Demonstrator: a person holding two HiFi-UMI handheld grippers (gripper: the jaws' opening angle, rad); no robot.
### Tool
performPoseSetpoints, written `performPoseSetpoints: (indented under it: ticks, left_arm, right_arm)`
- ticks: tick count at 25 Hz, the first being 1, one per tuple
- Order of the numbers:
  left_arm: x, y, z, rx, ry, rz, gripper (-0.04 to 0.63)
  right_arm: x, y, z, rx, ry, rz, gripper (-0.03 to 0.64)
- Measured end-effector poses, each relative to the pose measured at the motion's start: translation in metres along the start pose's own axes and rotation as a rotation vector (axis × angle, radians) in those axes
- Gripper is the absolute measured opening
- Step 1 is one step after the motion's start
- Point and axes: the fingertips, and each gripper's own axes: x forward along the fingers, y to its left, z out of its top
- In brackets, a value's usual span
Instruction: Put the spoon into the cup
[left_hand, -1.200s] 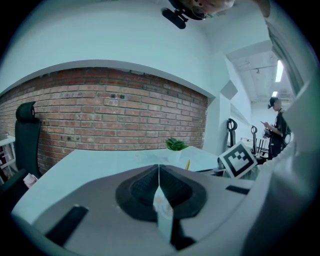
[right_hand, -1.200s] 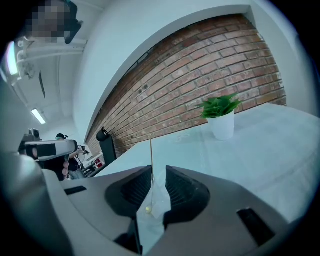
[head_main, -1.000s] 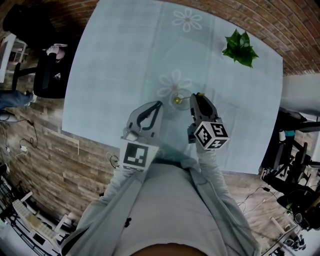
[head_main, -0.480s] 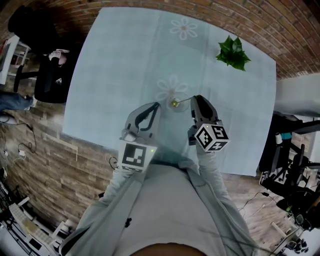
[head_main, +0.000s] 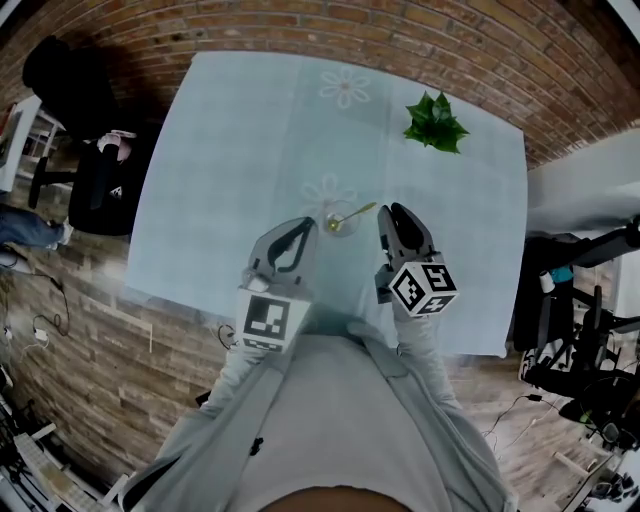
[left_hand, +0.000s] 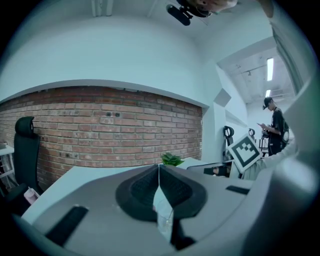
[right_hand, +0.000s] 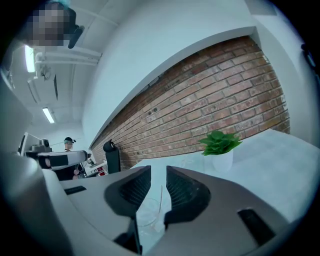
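We find the spoon (head_main: 357, 212) already standing in the glass cup (head_main: 340, 224) near the table's front edge, its bowl down inside and its handle leaning out over the rim toward the right gripper (right_hand: 158, 172). That gripper's jaws stand apart with nothing gripped (through the gap we look down on the cup), their tips just beside the handle's end. The left gripper (left_hand: 159, 169) hangs near the cup's other side, jaws pressed together on nothing. A potted plant (head_main: 433, 122) sits well apart on the pale tablecloth (head_main: 230, 150).

R tool (head_main: 393, 212) let go; spoon (head_main: 358, 212) in cup (head_main: 337, 224).
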Motion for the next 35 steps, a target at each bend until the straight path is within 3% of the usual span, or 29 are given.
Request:
performPoseSetpoints:
  ticks: [6, 15, 26, 35]
  left_arm:
    - [0.001, -0.003, 0.011, 0.016, -0.015, -0.004, 0.020]
    - [0.003, -0.003, 0.020, 0.013, -0.023, -0.025, 0.020]
    - [0.002, -0.001, 0.015, 0.007, -0.006, -0.054, 0.020]
    - [0.004, -0.003, 0.013, 0.010, -0.005, -0.064, 0.020]
  right_arm:
    - [-0.022, 0.012, 0.022, -0.032, -0.011, 0.075, 0.086]
    - [-0.055, 0.037, 0.060, -0.182, -0.058, 0.115, 0.086]
    - [-0.090, 0.035, 0.072, -0.317, -0.103, -0.020, 0.076]
    - [-0.095, 0.032, 0.085, -0.333, -0.166, -0.045, 0.016]
